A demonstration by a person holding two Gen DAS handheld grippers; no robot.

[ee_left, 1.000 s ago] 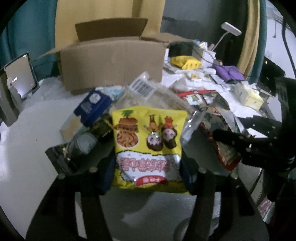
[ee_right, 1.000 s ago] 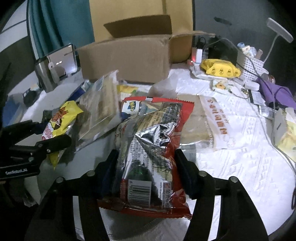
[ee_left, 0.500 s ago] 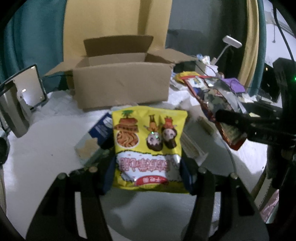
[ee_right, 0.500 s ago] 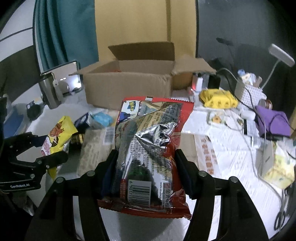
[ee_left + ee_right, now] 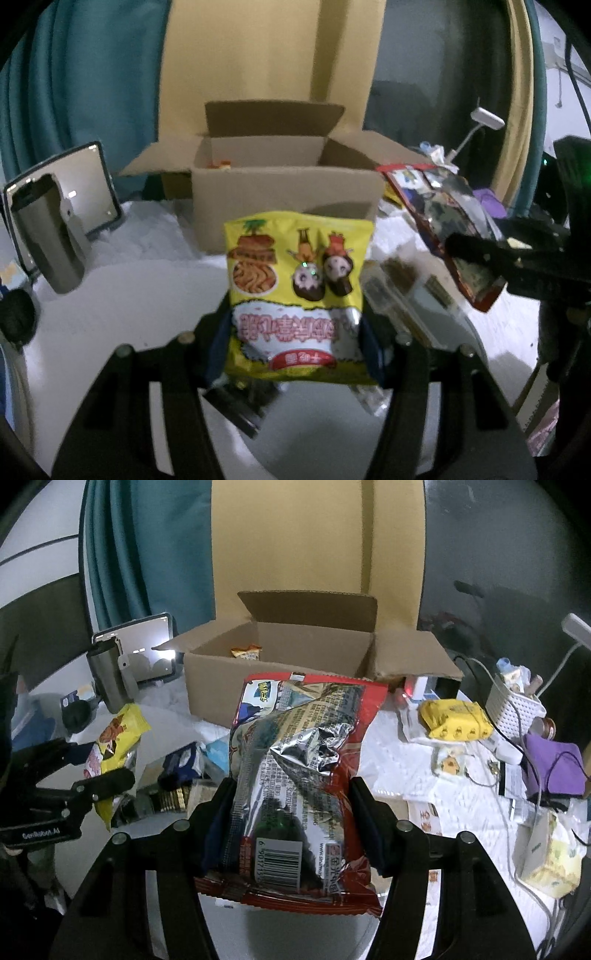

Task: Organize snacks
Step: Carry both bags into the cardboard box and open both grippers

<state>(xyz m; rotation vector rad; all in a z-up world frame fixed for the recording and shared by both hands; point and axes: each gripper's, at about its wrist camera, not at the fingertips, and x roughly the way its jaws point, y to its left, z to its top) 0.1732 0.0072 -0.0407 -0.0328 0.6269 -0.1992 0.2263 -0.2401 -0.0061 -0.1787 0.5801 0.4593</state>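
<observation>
**Both packets lifted, box ahead**

I have a snack in each tool. My left gripper (image 5: 295,354) is closed on the yellow snack packet (image 5: 297,291), which stands upright at the centre of the left wrist view, printing upside down. My right gripper (image 5: 291,830) is clamped on the red and silver foil packet (image 5: 303,775), barcode toward the lens, filling the middle of the right wrist view. Both packets are held above the white table (image 5: 129,295).

The open cardboard box (image 5: 280,679) sits beyond them, upper centre of both frames, flaps spread; one orange packet (image 5: 246,652) already lies inside. More snacks remain on the table at lower left of the right view.

I judge this the carry step. Next I should bring each packet over the near wall, clear of the flaps, and release one at a time.
</observation>
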